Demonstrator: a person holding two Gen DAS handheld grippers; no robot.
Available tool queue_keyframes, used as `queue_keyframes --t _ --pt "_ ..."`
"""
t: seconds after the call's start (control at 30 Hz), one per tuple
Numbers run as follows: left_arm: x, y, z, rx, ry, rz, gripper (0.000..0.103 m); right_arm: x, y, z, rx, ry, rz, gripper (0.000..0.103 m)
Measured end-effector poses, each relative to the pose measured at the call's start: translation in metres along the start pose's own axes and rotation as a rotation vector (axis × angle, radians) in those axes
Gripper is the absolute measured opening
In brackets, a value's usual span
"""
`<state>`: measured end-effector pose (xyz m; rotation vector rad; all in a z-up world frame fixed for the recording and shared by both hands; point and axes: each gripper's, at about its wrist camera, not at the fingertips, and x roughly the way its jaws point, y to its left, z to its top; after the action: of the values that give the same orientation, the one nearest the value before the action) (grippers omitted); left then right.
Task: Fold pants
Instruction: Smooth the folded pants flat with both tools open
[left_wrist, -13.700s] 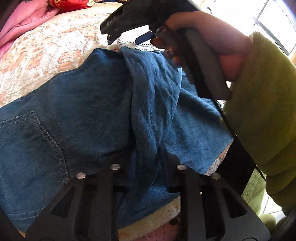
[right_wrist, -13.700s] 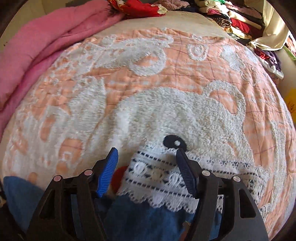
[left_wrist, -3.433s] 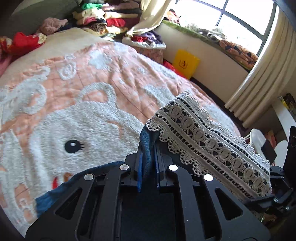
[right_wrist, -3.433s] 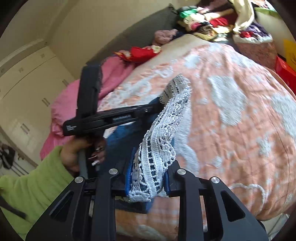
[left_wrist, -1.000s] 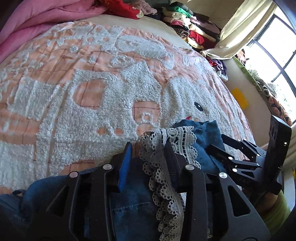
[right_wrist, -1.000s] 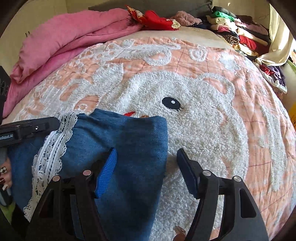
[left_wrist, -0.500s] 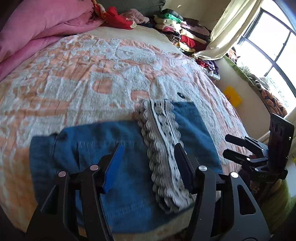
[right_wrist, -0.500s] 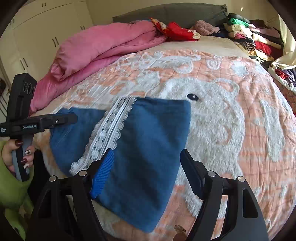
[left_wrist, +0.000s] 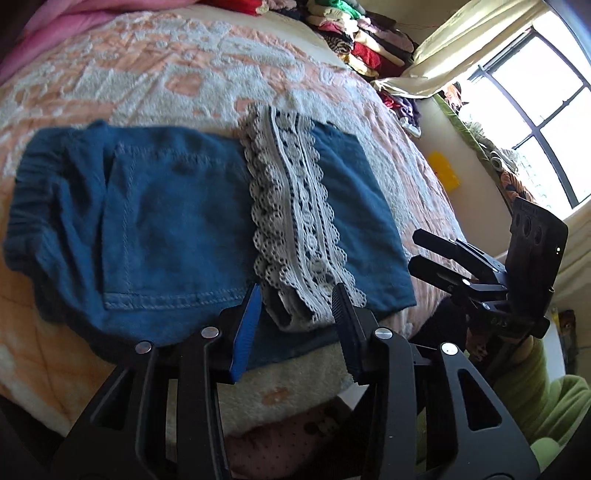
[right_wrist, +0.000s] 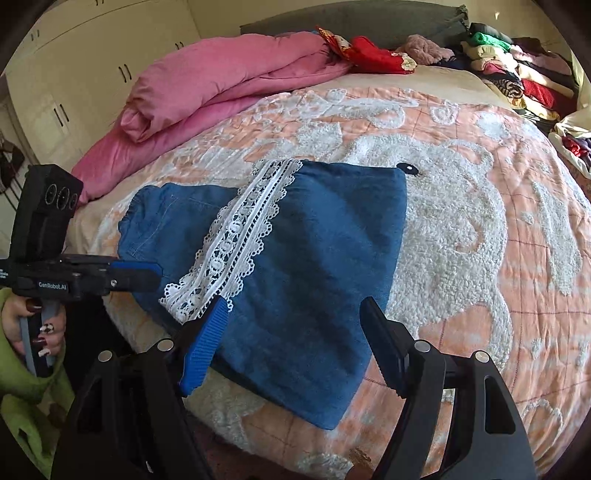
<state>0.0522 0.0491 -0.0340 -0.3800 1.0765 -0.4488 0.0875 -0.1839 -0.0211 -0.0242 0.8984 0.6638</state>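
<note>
Blue denim pants (left_wrist: 162, 221) lie folded flat near the front edge of the bed, their white lace hem (left_wrist: 291, 218) laid across the top. They also show in the right wrist view (right_wrist: 317, 266), with the lace hem (right_wrist: 240, 240) running diagonally. My left gripper (left_wrist: 295, 321) is open and empty, hovering just in front of the lace end. My right gripper (right_wrist: 291, 339) is open and empty above the pants' near corner. The left gripper (right_wrist: 136, 277) shows at the left of the right wrist view, the right gripper (left_wrist: 424, 251) at the right of the left wrist view.
The bed has a peach and white bear blanket (right_wrist: 480, 192). A pink duvet (right_wrist: 207, 85) lies at the back left. Stacked clothes (right_wrist: 517, 70) sit at the far right. A window and curtain (left_wrist: 517, 74) stand right of the bed, with a yellow bag (left_wrist: 443, 173) on the floor.
Both grippers have let go of the pants and drawn back from the bed. The pants now lie folded over, lace hem on top.
</note>
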Motion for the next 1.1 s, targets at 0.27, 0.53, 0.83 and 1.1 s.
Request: queue_keyframes --t 0.27,0.53,0.83,1.1 --pt "0.027 0.009 -0.002 -0.102 0.053 -0.002 0.045 0.005 0.004 -0.006 -0.004 0.013 0.006 0.073" --pt "0.039 0.000 0.000 -0.074 0.052 0.003 0.012 0.013 0.000 -0.011 0.019 0.040 -0.008 0.073" --pt "0.017 -0.012 -0.012 0.029 0.043 0.030 0.010 0.005 0.018 -0.005 -0.030 0.022 -0.005 0.073" --pt "0.017 -0.020 -0.019 0.131 0.044 0.122 0.013 0.018 0.034 -0.010 -0.088 0.066 -0.045 0.073"
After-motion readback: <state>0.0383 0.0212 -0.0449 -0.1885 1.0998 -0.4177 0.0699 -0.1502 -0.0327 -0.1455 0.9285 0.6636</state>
